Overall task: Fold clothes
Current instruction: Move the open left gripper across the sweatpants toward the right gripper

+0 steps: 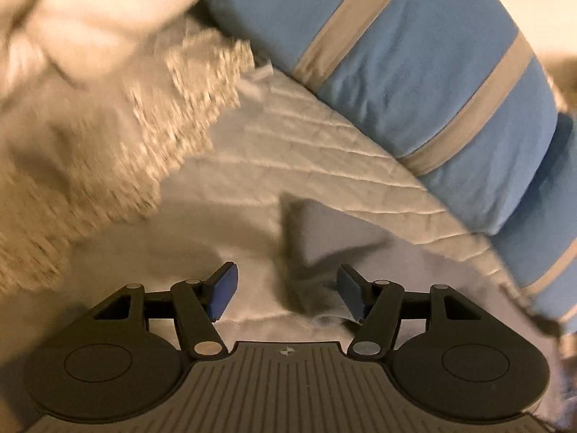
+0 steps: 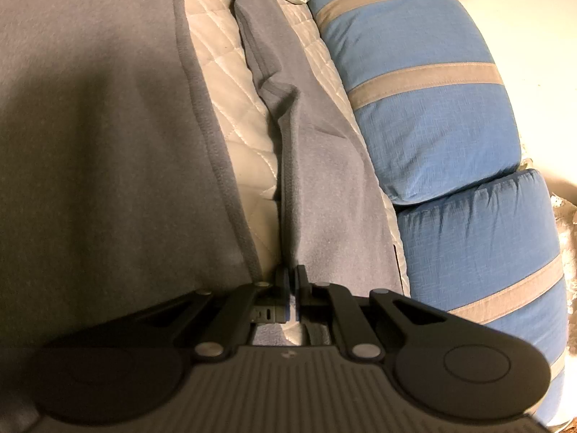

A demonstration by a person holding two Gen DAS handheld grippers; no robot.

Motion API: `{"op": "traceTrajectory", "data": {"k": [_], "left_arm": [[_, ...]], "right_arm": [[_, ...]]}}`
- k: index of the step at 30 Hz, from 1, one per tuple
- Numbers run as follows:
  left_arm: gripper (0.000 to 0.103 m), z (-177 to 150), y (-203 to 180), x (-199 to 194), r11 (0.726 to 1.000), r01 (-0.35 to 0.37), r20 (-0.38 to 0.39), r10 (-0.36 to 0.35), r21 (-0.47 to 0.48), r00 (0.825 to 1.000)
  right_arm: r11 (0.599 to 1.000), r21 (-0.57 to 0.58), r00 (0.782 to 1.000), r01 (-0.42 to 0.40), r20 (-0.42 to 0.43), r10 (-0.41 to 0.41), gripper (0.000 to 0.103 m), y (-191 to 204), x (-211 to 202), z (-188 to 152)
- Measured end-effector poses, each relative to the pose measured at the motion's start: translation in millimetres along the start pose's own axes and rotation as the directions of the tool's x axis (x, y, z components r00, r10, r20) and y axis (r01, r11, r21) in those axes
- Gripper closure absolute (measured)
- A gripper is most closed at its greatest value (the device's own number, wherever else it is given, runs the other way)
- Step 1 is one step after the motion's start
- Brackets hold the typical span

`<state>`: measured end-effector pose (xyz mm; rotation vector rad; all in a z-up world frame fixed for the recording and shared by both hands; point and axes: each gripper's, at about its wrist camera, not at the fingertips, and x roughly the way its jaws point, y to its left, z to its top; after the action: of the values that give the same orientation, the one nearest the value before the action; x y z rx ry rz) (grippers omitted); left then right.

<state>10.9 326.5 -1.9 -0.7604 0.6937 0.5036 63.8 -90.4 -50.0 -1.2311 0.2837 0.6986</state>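
Our right hand-held gripper (image 2: 291, 288) pinches the grey garment (image 2: 317, 187) on the quilt (image 2: 230, 108); our left hand-held gripper (image 1: 285, 288) gapes wide.

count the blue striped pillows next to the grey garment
2 in the right wrist view, both to the right of the grey garment on the quilted bed cover: the far pillow, and the near pillow, touching it end to end. More may lie out of view.

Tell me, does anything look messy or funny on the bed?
Yes. The grey fleece garment isn't flat: one strip lies bunched and creased along the white quilted cover, right against the blue striped pillows. The right gripper pinches its edge; the left gripper is open, holding nothing.
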Motion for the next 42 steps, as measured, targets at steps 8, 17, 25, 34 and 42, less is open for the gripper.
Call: {"op": "traceTrajectory", "data": {"k": [8, 17, 25, 34, 42], "left_arm": [[0.084, -1, -4, 22, 0.993, 0.072, -0.019, -0.074, -0.089, 0.997], [0.089, -67, -121, 0, 0.812, -0.065, 0.156, -0.032, 0.581, 0.987], [0.071, -130, -199, -10, 0.42, 0.029, 0.036, -0.146, 0.907, 0.989], [0.049, -50, -135, -2, 0.866, 0.221, -0.006, -0.244, 0.448, 0.97], [0.049, -31, -96, 23, 0.941, 0.295, -0.111, -0.28, 0.167, 0.954]], "right_arm": [[1.0, 0.009, 1.0, 0.0, 0.007, 0.0, 0.098, 0, 0, -1], [1.0, 0.005, 1.0, 0.002, 0.009, -0.002, 0.098, 1, -1, -2], [1.0, 0.009, 1.0, -0.001, 0.013, 0.001, 0.098, 1, 0, -2], [1.0, 0.008, 1.0, -0.001, 0.014, 0.001, 0.098, 1, 0, -4], [1.0, 0.008, 1.0, 0.001, 0.013, -0.001, 0.098, 1, -1, -4]]}}
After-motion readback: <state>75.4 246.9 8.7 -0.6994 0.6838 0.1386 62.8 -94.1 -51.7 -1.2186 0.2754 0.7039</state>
